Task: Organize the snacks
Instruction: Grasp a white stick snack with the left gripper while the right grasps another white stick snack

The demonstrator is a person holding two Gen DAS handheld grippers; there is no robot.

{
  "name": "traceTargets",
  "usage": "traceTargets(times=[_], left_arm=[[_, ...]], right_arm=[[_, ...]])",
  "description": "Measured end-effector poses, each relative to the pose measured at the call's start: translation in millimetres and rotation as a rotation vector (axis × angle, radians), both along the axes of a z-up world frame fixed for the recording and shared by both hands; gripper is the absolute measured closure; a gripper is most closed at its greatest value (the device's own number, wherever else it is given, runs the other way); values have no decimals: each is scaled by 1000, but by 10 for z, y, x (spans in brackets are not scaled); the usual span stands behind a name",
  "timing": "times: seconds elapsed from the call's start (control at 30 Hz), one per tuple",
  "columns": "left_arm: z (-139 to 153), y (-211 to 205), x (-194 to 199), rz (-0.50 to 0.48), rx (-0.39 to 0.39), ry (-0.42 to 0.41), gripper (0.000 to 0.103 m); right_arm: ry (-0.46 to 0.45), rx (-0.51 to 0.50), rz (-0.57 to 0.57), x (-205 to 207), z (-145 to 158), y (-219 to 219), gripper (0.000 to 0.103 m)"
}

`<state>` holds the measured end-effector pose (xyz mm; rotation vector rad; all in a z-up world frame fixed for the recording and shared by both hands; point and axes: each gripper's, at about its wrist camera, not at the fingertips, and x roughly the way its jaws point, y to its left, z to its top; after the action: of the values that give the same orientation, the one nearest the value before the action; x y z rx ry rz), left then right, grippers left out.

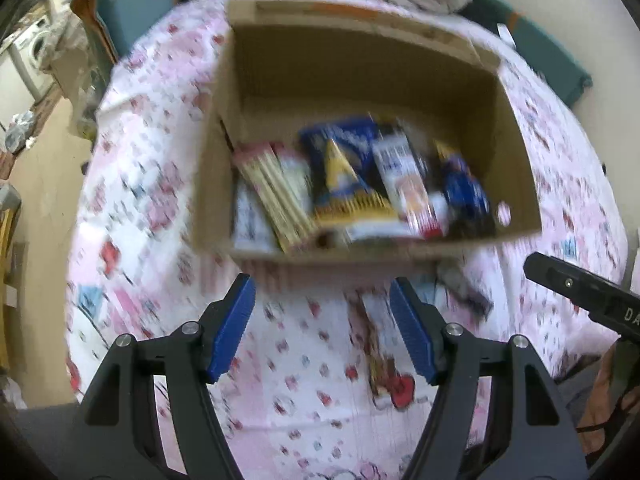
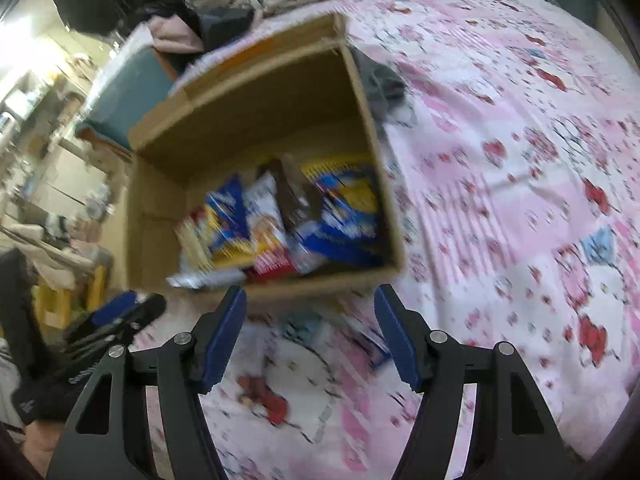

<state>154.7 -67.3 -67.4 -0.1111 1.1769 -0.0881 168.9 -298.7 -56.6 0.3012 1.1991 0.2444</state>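
Well, left view: my left gripper [image 1: 322, 326] has jaws apart, nothing btwn them, over the pink sheet [image 1: 132, 200]. Box [image 1: 360, 252] sits just ahead w/ snacks [image 1: 352, 184] inside, blurred. Right view: right gripper [image 2: 310, 332] also spread wide & empty, box [image 2: 160, 204] ahead, snacks [image 2: 280, 224] piled in it on the sheet [image 2: 500, 160].
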Motion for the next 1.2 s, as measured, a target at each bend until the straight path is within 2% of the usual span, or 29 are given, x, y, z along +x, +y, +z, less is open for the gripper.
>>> traceTargets(times=[0.13,0.33,0.5,0.53,0.57,0.6,0.7,0.77,1.07,1.13,1.2], left_arm=[[-149,-232,-101,-45,19,25,37],[-328,-568,-103,-151,64,19,37],[-607,-697,-45,-200,82,93,41],[-679,-710,-48,-205,84,115,48],[-752,-717,-50,-214,80,141,72],[-800,-715,-50,-220,75,163,92],[-789,-672,-73,-230,77,180,92],[-741,-591,-91,-196,58,188,92],[-621,-289,-175,-105,49,201,92],[-592,-208,-180,-88,48,196,92],[-576,-139,-186,-67,40,196,92]], right_arm=[[59,-36,2,-116,-129,-41,34],[75,-64,-4,-158,-157,-146,34],[97,-60,-22,-168,-222,-214,34],[98,-64,-21,-164,-221,-209,34],[99,-67,-20,-157,-226,-202,34],[99,-74,-22,-149,-229,-198,34],[103,-110,-10,-100,-272,-137,34],[113,-137,10,-48,-336,-71,34],[215,-350,184,254,-824,511,35],[228,-369,206,272,-885,584,46],[225,-402,223,267,-915,624,49]])
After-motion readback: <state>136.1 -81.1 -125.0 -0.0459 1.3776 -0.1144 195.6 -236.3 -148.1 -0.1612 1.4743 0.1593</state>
